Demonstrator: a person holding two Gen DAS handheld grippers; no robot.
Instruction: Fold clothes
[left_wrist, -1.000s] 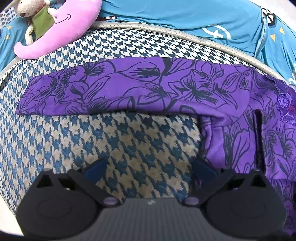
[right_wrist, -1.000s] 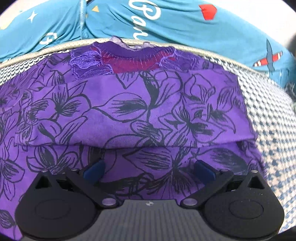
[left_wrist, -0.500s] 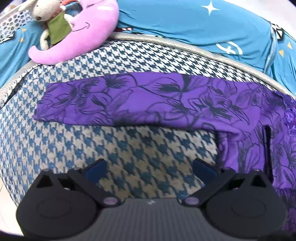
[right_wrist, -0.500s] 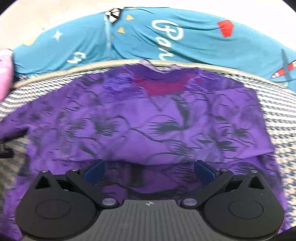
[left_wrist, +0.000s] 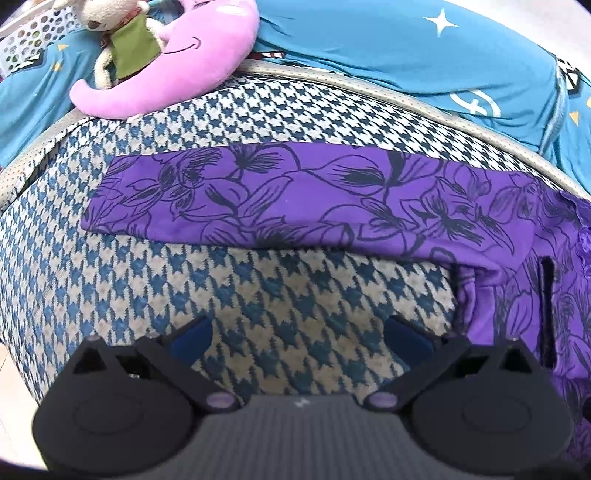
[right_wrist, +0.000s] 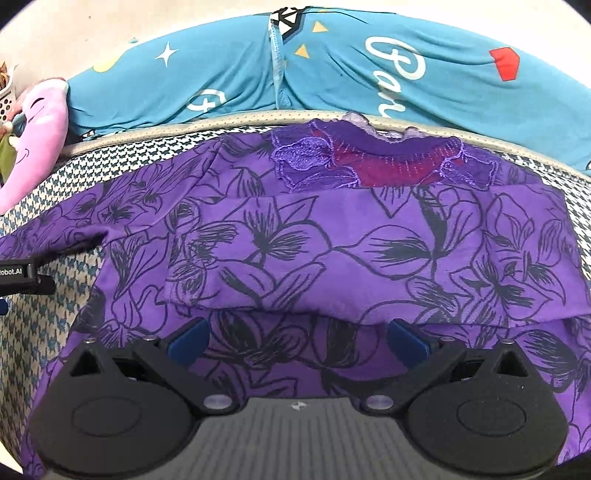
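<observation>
A purple floral top (right_wrist: 332, 243) lies flat on a houndstooth cushion (left_wrist: 295, 295), its lace neckline (right_wrist: 369, 162) at the far edge. One sleeve lies folded across the body. The other sleeve (left_wrist: 280, 199) stretches out straight to the left. My left gripper (left_wrist: 299, 338) hovers open over bare cushion just below that sleeve, holding nothing. My right gripper (right_wrist: 297, 338) is open above the lower body of the top, nothing between its fingers. The left gripper's tip (right_wrist: 22, 277) shows at the left edge of the right wrist view.
A pink moon plush (left_wrist: 177, 70) with a small rabbit toy (left_wrist: 122, 37) rests at the cushion's far left. Blue printed pillows (right_wrist: 332, 66) lie behind the cushion's beige piped edge (left_wrist: 406, 99). A white perforated basket (left_wrist: 33, 33) stands at far left.
The left gripper has drawn back and shifted left, so the outstretched sleeve sits farther away. The right gripper has pulled back and up, showing more of the top and pillows.
</observation>
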